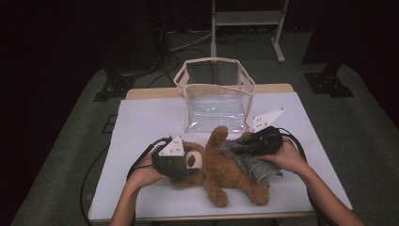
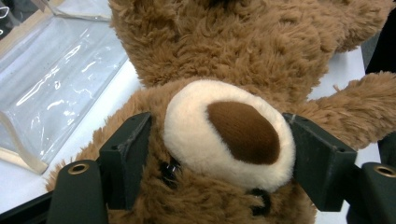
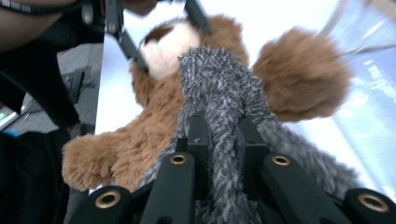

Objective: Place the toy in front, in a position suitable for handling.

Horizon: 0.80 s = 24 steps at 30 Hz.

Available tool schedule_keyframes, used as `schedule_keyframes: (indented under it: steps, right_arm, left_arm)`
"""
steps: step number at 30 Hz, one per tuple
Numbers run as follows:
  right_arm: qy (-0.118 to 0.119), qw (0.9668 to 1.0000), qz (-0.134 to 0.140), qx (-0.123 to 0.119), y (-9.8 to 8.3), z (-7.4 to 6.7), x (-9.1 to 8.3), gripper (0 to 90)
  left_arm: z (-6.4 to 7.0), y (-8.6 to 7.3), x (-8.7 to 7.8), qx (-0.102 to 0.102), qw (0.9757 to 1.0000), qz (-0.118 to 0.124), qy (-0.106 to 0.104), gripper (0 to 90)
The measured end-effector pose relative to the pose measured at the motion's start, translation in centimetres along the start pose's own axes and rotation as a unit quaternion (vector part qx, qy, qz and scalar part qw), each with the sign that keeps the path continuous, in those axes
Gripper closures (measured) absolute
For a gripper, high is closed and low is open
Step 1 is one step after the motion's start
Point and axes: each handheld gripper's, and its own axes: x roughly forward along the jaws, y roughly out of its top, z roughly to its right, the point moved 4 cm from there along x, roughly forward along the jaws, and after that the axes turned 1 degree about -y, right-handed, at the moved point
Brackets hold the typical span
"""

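Note:
A brown teddy bear (image 1: pixel 226 172) lies on its back on the white table top (image 1: pixel 150 122), head to the left. My left gripper (image 1: pixel 190 162) has its jaws on either side of the bear's head. In the left gripper view the pale muzzle (image 2: pixel 229 135) bulges between the two jaws, which press into the fur, so the left gripper (image 2: pixel 219 154) grips the head. My right gripper (image 1: pixel 240 148) is over the bear's body, shut on a fold of grey fuzzy cloth (image 1: pixel 254 167). That grey cloth (image 3: pixel 219 88) is pinched between the jaws of the right gripper (image 3: pixel 224 135) and drapes over the bear (image 3: pixel 154 107).
A clear plastic bag with a cream trim (image 1: pixel 216 94) stands open at the back middle of the table, just behind the bear; its wall (image 2: pixel 51 88) lies close to the bear's head. Cables trail off the table's left and right sides. A metal stand (image 1: pixel 247 28) is on the floor beyond.

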Motion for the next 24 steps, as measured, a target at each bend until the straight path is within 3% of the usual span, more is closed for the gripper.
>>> schedule_keyframes:
  steps: [3, 8, 13, 19, 24]
  right_arm:
    - [0.007, 1.0, 0.001, 0.004, -0.6, -0.5, 0.7, 79.2]
    - [0.009, 0.9999, 0.006, 0.008, -1.2, -0.8, 0.2, 79.2]
    - [0.005, 0.9999, 0.006, 0.014, -2.0, -0.5, -0.4, 79.1]
    - [-0.029, 0.999, -0.001, 0.035, -3.9, 0.9, -2.8, 79.1]
    - [-0.062, 0.9966, 0.022, 0.05, -4.0, 1.9, -5.9, 79.0]
  left_arm:
    - [0.2, 0.1, 0.0, 0.003, 1.0, 0.0, -0.003, 25.3]
    - [0.4, 0.3, -0.2, 0.013, 0.9998, -0.006, -0.012, 27.6]
    - [0.4, 0.0, -0.1, 0.006, 0.9999, -0.004, -0.012, 29.7]
    - [0.3, -0.1, -0.1, 0.003, 0.9999, -0.001, -0.013, 29.9]
    - [0.3, -0.1, -0.1, 0.005, 0.9999, -0.001, -0.013, 29.9]
